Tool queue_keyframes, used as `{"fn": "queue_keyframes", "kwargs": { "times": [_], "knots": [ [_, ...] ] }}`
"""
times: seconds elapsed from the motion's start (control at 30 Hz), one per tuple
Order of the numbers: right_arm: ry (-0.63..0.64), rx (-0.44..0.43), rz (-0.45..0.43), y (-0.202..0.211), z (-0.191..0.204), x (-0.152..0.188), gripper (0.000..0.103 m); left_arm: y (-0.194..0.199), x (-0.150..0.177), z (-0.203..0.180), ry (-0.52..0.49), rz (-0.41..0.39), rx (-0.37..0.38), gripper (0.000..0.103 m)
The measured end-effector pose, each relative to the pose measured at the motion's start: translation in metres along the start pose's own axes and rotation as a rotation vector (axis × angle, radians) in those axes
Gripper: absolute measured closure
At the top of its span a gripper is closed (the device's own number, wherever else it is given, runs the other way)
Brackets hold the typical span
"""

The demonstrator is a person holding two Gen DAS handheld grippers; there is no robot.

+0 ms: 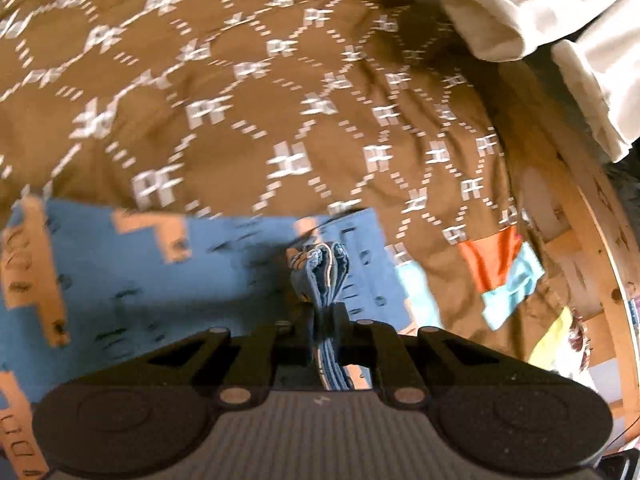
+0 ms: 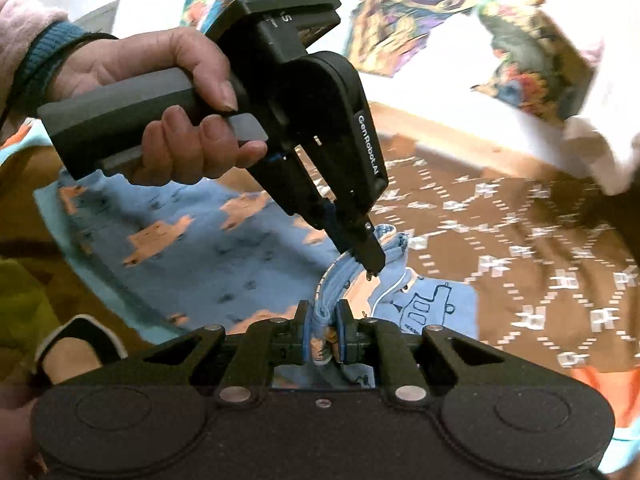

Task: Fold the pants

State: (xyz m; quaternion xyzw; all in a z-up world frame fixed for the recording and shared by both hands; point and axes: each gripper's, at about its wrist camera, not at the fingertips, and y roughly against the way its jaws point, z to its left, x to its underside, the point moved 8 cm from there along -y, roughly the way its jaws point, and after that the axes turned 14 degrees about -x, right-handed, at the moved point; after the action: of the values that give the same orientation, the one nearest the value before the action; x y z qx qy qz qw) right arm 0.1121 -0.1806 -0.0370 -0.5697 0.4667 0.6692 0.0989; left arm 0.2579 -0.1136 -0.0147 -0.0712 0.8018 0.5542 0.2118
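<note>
The pants (image 1: pixel 120 264) are blue with orange shapes and small dark prints, and lie on a brown patterned bedspread (image 1: pixel 240 120). My left gripper (image 1: pixel 325 312) is shut on a bunched, layered edge of the pants. In the right wrist view the pants (image 2: pixel 192 248) spread out to the left. My right gripper (image 2: pixel 323 320) is shut on the same bunched edge. The left gripper (image 2: pixel 366 254), held in a hand, pinches that edge just ahead of the right one.
White cloth (image 1: pixel 520 8) lies at the far right of the bed. A wooden bed frame (image 1: pixel 592 240) runs along the right side. An orange and light blue cloth (image 1: pixel 500 276) lies near it. Colourful posters (image 2: pixel 408 12) hang on the wall behind.
</note>
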Motion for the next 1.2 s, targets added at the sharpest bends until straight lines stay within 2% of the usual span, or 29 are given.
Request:
{"fn": "queue_keyframes", "kwargs": {
  "times": [0.07,0.1,0.2,0.23,0.33,0.57,0.7,0.73,0.77,0.93,1.2],
  "knots": [
    [-0.001,-0.018,0.028,-0.013,0.010,0.004,0.090,-0.005,0.007,0.013,-0.003,0.000,0.000,0.091],
    [-0.005,-0.026,0.043,-0.020,0.014,0.006,0.090,-0.007,0.011,0.019,-0.001,-0.001,-0.002,0.087],
    [-0.004,-0.026,0.070,-0.030,0.020,0.014,0.084,-0.010,0.015,0.034,0.024,-0.020,-0.005,0.065],
    [0.004,-0.025,0.066,-0.030,0.020,0.016,0.080,-0.011,0.016,0.039,0.036,-0.026,-0.004,0.062],
    [0.046,-0.010,0.053,-0.027,0.027,0.018,0.070,-0.013,0.017,0.047,0.069,-0.023,0.005,0.060],
    [0.092,0.009,0.063,-0.030,0.030,0.020,0.070,-0.022,0.014,0.045,0.088,-0.024,-0.022,0.058],
    [0.102,0.015,0.083,-0.032,0.030,0.022,0.070,-0.027,0.011,0.042,0.113,-0.023,-0.027,0.062],
    [0.104,0.015,0.086,-0.033,0.030,0.022,0.072,-0.028,0.011,0.041,0.111,-0.025,-0.031,0.074],
    [0.106,0.015,0.089,-0.033,0.031,0.023,0.076,-0.029,0.011,0.039,0.098,-0.026,-0.037,0.080],
    [0.058,0.000,0.092,-0.032,0.028,0.023,0.086,-0.025,0.012,0.033,0.080,-0.041,-0.046,0.090],
    [-0.120,-0.027,0.050,-0.023,0.018,0.008,0.089,-0.001,0.005,0.026,0.070,-0.075,-0.039,0.094]
  ]
}}
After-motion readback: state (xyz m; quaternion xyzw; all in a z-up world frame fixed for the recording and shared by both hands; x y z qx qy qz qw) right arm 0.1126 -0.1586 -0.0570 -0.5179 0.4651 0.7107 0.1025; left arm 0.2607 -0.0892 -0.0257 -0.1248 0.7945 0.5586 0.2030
